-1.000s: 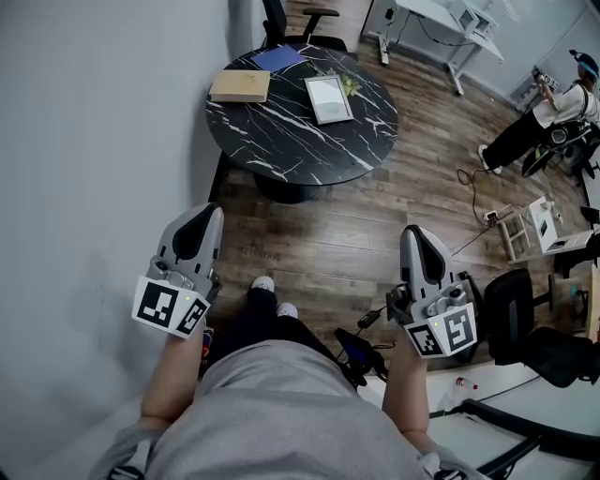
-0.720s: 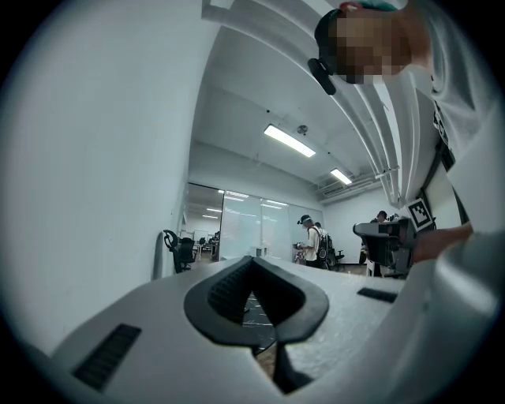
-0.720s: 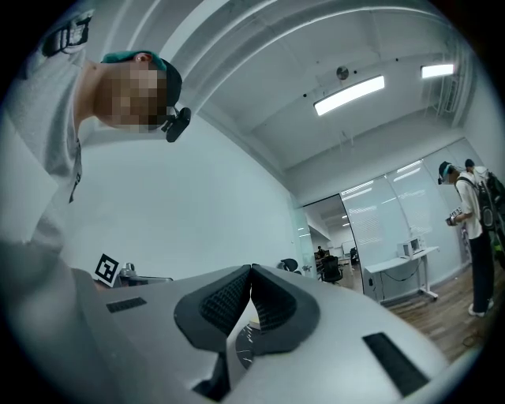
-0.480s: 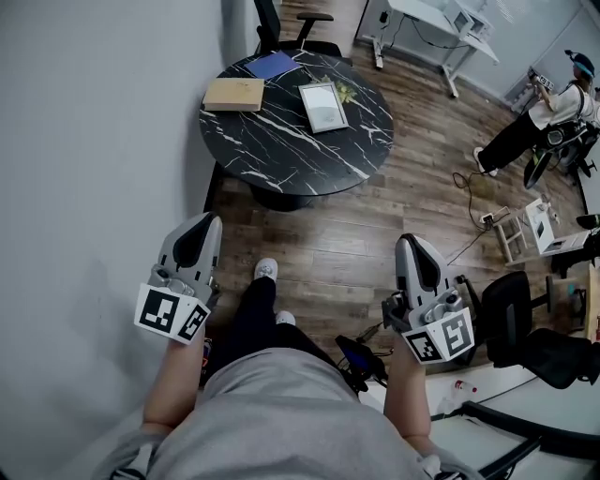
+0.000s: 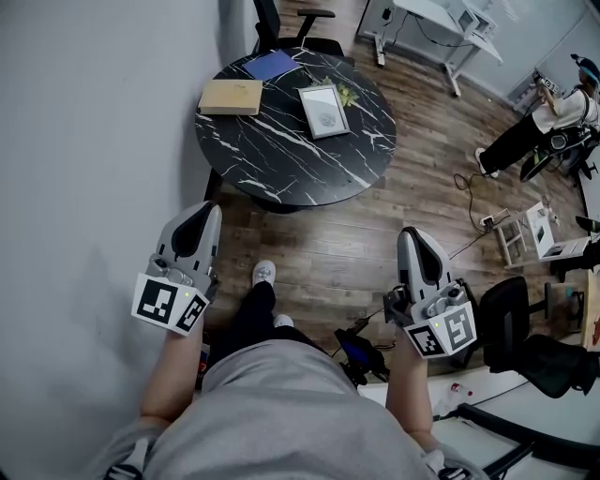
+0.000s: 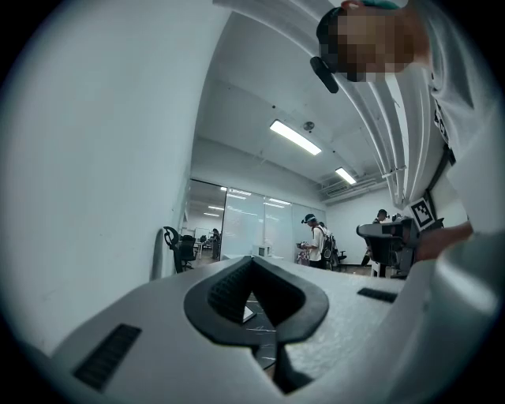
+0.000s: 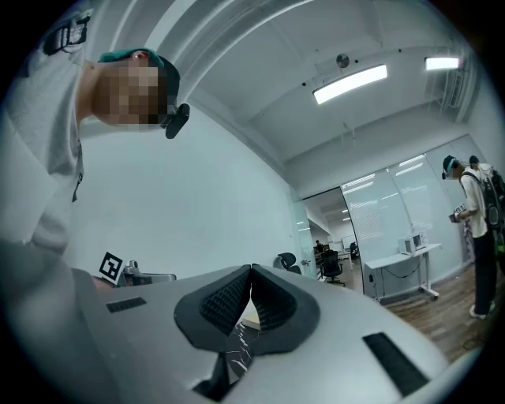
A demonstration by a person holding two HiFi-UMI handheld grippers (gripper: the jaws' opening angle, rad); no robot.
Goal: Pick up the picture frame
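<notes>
The picture frame [image 5: 323, 111], silver-edged with a pale picture, lies flat on the far right part of a round black marble table [image 5: 281, 159] in the head view. Both grippers are held out over the wooden floor, well short of the table. My left gripper [image 5: 208, 212] is shut and empty, near the grey wall. My right gripper [image 5: 413, 234] is shut and empty too. In the left gripper view the jaws [image 6: 252, 262] meet at their tips. The right gripper view shows the jaws [image 7: 251, 273] closed, with a sliver of the marble table [image 7: 239, 349] below them.
A tan box [image 5: 231, 97], a blue notebook [image 5: 271, 65] and a small green plant [image 5: 348, 93] share the table. An office chair [image 5: 292, 21] stands behind it. The wall [image 5: 84, 141] runs along the left. Cables [image 5: 473, 187], a white rack [image 5: 530, 230], a black chair [image 5: 525, 328] and a person [image 5: 548, 117] are on the right.
The person has stepped forward, so the table sits slightly nearer and more to the left in view. Both grippers went forward with the person and stayed shut.
</notes>
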